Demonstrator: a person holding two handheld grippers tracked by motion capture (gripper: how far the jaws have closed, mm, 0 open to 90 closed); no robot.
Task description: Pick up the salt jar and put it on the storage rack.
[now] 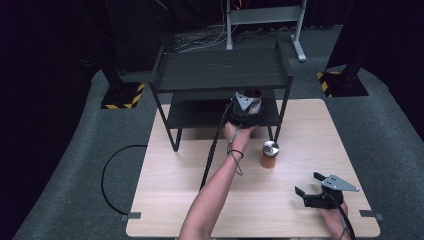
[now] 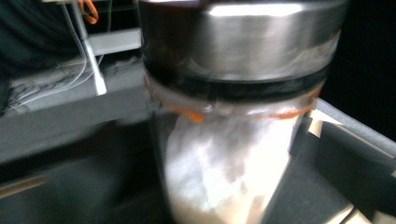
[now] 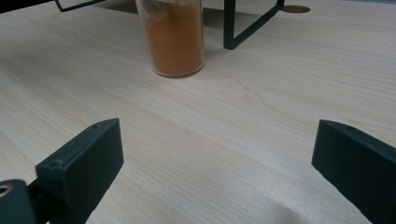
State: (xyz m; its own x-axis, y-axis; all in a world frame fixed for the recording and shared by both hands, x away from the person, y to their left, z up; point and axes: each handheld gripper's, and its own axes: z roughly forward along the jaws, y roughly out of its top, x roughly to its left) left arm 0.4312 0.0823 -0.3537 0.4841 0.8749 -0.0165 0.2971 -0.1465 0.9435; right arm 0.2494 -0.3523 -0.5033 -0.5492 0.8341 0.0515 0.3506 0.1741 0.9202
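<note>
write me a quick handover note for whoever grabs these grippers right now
Left hand-held gripper: shut on a jar with a white filling and a steel lid, held at the lower shelf of the black rack; I cannot tell whether it is set down.
Right hand-held gripper: open, holding nothing, low over the wooden table near its front right corner.
The orange-filled jar stands upright on the table in front of the rack.
Done: nothing clearly settled.
Left, probably: settle the white jar on the shelf, then handle the orange one.
</note>
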